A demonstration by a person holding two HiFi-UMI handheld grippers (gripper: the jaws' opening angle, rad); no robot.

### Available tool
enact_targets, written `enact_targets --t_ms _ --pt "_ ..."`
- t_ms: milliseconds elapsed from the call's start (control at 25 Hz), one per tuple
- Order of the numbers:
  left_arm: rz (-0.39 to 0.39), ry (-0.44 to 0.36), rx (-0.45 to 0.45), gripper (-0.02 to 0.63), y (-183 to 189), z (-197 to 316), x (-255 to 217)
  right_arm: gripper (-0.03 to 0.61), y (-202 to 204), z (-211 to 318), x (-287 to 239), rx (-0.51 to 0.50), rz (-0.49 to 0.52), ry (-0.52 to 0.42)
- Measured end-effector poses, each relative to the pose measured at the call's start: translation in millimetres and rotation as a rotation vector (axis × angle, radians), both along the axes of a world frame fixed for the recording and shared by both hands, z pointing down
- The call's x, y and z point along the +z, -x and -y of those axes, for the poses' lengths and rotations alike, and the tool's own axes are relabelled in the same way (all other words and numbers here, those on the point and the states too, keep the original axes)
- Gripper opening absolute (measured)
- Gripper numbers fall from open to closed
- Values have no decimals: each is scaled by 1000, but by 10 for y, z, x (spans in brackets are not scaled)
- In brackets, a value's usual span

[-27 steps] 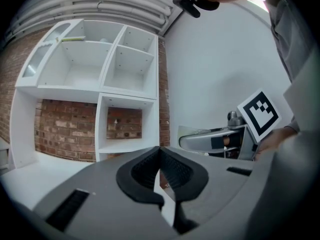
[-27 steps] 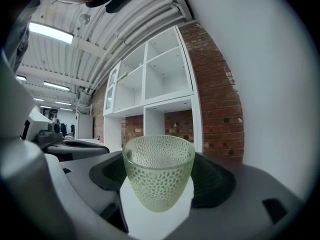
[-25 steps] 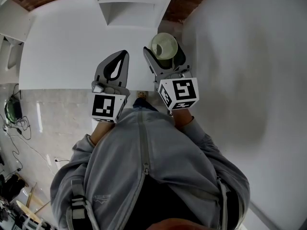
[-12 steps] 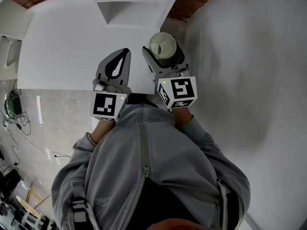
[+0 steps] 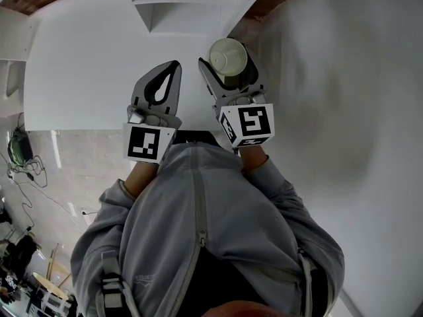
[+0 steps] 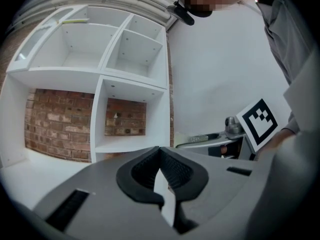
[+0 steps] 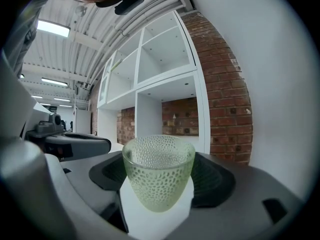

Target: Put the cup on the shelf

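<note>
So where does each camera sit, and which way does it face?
Head view: on the head, looking down on the left gripper, the right gripper holding the cup, the jacket.
Left gripper view: on that gripper, along its shut, empty jaws toward the shelf; a sleeve shows.
Right gripper view: likewise, along jaws gripping the cup.
Both gripper views share the shelf.
</note>
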State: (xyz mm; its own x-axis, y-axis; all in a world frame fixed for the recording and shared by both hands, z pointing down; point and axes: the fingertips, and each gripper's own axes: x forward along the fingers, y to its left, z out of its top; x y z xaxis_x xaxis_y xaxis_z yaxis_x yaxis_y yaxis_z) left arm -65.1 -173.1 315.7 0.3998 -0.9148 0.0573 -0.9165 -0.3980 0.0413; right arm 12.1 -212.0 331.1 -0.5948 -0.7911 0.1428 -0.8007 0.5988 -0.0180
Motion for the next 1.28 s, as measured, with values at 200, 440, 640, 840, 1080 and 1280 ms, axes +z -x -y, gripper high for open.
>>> enact_targets --t_ms 200,440,640,840,1080,1280 --pt "3 32 15 6 90 244 225 405 93 291 188 14 -3 7" --pt "15 41 54 8 138 503 410 405 225 591 377 30 -5 3" --pt "26 56 63 8 200 712 629 405 330 821 560 39 -17 3" --pt "16 82 62 8 313 1022 841 405 451 1175 766 56 -22 27" --pt "22 96 75 8 277 1067 1078 405 444 1308 1003 99 -5 40" --pt "16 95 75 8 284 1191 1258 405 457 1471 1252 131 -19 46"
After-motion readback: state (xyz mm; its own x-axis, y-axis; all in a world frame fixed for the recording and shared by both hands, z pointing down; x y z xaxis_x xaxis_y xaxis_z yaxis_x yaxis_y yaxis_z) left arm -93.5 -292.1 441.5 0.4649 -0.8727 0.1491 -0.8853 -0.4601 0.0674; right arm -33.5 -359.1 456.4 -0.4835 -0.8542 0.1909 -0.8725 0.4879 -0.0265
